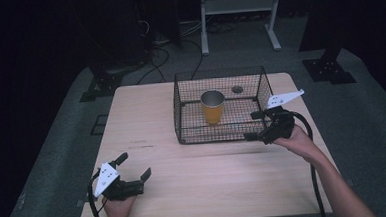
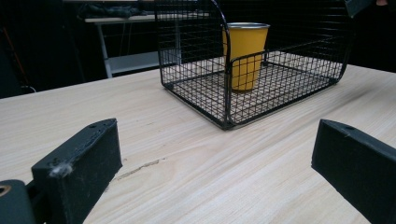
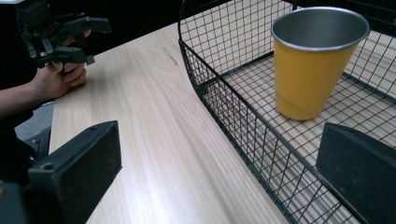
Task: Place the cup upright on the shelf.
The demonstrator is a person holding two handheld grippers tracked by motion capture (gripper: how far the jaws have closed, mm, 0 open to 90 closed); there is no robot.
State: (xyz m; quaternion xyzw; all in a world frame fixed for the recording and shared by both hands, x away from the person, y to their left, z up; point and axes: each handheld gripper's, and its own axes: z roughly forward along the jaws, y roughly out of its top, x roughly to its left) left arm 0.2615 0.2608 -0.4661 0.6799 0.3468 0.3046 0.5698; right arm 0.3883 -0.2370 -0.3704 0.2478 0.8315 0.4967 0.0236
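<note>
A black wire basket [image 1: 217, 137] stands on the far middle of the wooden table [image 1: 195, 183]. Upright inside it is a yellow cup [image 1: 213, 107] with a metal rim. My right gripper [image 1: 252, 125] hovers open at the basket's front right corner, one jaw over the basket wall and nothing between its jaws. Its own view has the cup [image 3: 313, 65] close ahead behind the basket mesh [image 3: 233, 112]. My left gripper [image 1: 134, 165] rests open near the table's front left, far from the basket. Its own view looks across bare wood toward the basket [image 2: 196, 84] and the cup [image 2: 245, 51].
A small dark round spot [image 1: 237, 89] shows at the basket's back right. Behind the table stand a white metal frame [image 1: 238, 6], cables on the grey floor [image 1: 158, 55] and dark stand bases [image 1: 329, 71]. The left hand and left gripper [image 3: 97, 42] appear far off in the right gripper view.
</note>
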